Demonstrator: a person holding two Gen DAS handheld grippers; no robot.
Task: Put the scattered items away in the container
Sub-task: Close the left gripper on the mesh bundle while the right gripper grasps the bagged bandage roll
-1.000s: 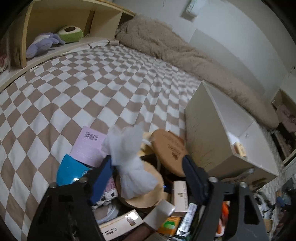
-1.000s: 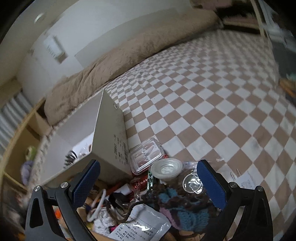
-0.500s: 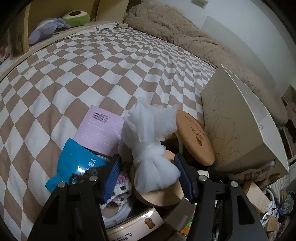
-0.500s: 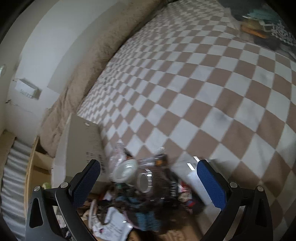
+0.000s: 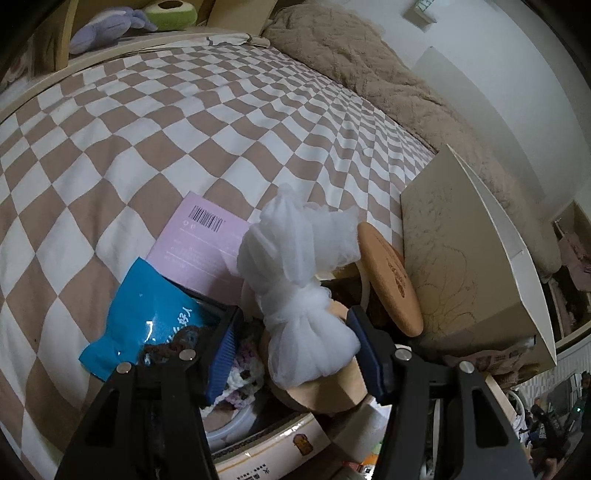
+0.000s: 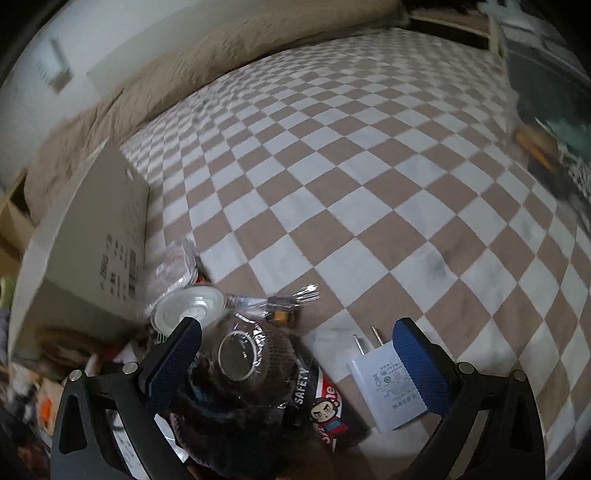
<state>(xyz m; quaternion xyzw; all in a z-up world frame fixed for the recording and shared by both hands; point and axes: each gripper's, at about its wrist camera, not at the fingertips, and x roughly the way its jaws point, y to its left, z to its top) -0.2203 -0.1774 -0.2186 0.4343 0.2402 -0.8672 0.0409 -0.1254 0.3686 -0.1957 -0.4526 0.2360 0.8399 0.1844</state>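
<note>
Most of the clutter still lies on the bed beside the box (image 5: 461, 266) — your left hand-held gripper (image 5: 295, 347) pinches the white gauze bundle (image 5: 295, 288), your right hand-held gripper (image 6: 295, 354) is spread wide over the pile.

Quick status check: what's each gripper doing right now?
Left gripper: closed on the white gauze bundle.
Right gripper: open, holding nothing.

Checked bedspread (image 5: 184, 122), brown blanket (image 5: 369, 70), plush toys (image 5: 110, 27) on shelf.
</note>
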